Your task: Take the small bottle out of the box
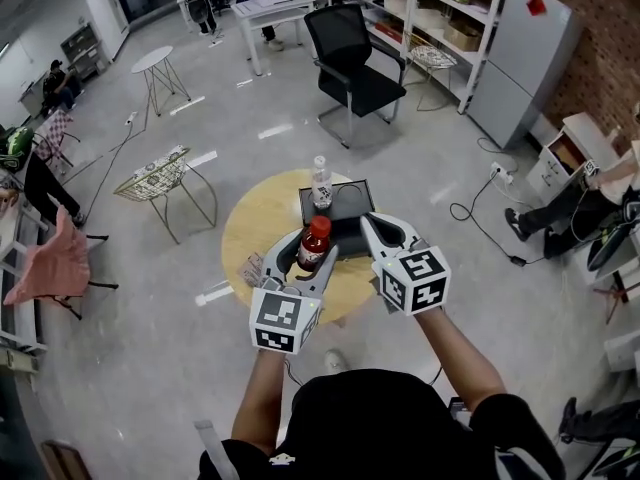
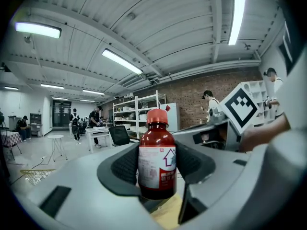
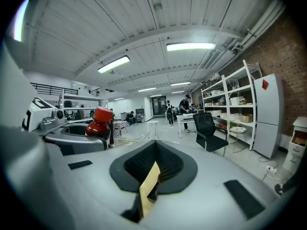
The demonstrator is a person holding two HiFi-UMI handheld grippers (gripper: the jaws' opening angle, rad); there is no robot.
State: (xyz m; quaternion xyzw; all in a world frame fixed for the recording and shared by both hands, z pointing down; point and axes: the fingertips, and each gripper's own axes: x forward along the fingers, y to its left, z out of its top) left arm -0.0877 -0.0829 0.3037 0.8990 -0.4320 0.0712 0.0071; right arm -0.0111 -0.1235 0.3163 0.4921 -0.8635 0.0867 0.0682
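A small dark-red bottle (image 1: pixel 314 243) with a red cap stands upright between the pads of my left gripper (image 1: pixel 306 258), which is shut on it. It hangs over the round wooden table (image 1: pixel 250 230), just in front of the black box (image 1: pixel 348 230). In the left gripper view the bottle (image 2: pixel 156 159) fills the gap between both pads, with its white label facing the camera. My right gripper (image 1: pixel 376 228) is beside it, over the box's near right part, shut with nothing in it. The right gripper view shows the bottle (image 3: pixel 98 123) at the left.
A clear bottle with a white cap (image 1: pixel 321 182) stands at the box's far left corner. A small packet (image 1: pixel 252 268) lies at the table's left edge. A black office chair (image 1: pixel 352 68) and a wire chair (image 1: pixel 160 176) stand on the floor beyond.
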